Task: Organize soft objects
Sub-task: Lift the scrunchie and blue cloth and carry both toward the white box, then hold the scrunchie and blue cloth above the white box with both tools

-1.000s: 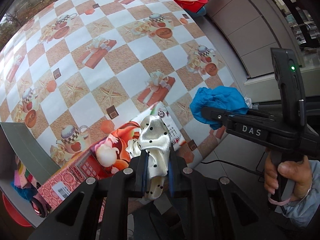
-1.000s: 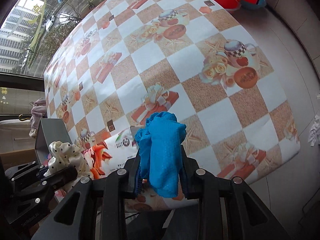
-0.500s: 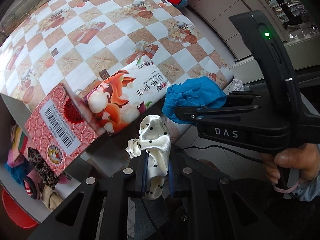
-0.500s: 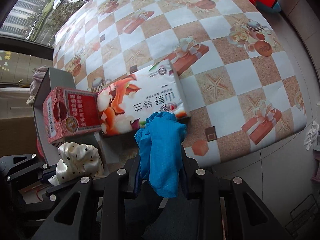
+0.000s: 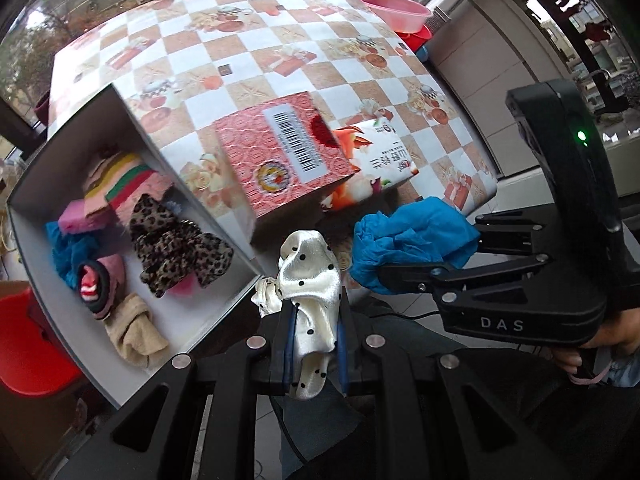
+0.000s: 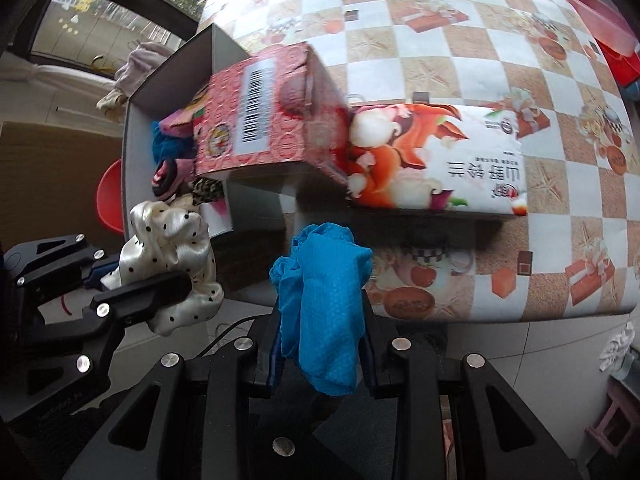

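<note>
My left gripper (image 5: pixel 312 344) is shut on a cream satin scrunchie with black dots (image 5: pixel 310 276), held in the air just off the near edge of the table. My right gripper (image 6: pixel 322 340) is shut on a crumpled blue cloth (image 6: pixel 324 300); it shows in the left wrist view as the blue cloth (image 5: pixel 408 246) to the right. A white open box (image 5: pixel 52 304) at the table's left side holds several soft items, among them a leopard-print piece (image 5: pixel 176 248) and a striped cloth (image 5: pixel 124 184). The dotted scrunchie (image 6: pixel 172 248) hangs near that box's right wall.
A red patterned carton (image 5: pixel 280 152) and a cartoon-printed pack (image 6: pixel 436 168) lie on the checked tablecloth (image 5: pixel 248 40). A red stool (image 5: pixel 24 344) stands left of the box. Pink and red basins (image 5: pixel 394 8) sit at the far right corner. A hand (image 5: pixel 588 348) grips the right tool.
Both grippers have swung left and back from over the table toward the open box, which has come into view. The scrunchie and the blue cloth stay clamped.
</note>
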Demonstrator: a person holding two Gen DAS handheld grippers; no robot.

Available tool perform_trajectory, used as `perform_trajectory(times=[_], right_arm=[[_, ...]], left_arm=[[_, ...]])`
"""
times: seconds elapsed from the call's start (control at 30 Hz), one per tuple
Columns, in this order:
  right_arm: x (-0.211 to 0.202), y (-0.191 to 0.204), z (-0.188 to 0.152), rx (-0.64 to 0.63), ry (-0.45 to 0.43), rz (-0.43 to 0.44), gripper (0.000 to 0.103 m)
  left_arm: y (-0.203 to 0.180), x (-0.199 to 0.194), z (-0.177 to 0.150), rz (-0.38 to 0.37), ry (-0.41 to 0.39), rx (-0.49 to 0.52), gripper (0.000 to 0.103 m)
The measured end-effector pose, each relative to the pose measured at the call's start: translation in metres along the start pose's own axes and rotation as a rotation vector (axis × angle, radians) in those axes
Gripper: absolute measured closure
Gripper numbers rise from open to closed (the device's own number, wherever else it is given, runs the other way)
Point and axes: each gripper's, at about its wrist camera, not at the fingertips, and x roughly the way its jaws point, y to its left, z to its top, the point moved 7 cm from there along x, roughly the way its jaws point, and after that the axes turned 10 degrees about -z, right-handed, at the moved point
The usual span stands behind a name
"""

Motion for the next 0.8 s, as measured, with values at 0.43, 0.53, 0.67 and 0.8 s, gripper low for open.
perform_trajectory(times=[0.43,0.53,0.67,0.8], right_arm=[[-0.025,0.095,0.026,-0.265,-0.127,-0.04,0.071],[-0.032,0.114,0.041,-0.261,-0.157,-0.034,0.071],[-0.039,0.134,0.057,-0.24,-0.187,-0.028,0.071],[-0.033,0.146,0.058,-0.264,-0.166,-0.031,0.071]], left_arm=[[0.093,-0.061,-0.03,0.153,-0.227,-0.304,0.085],[0.108,-0.066,-0.034,0.188,-0.247,-0.353,0.085],[0.117,-0.067,-0.038,0.203,-0.26,-0.388,0.085],[0.122,-0.066,-0.041,0.201,-0.261,-0.409,0.085]])
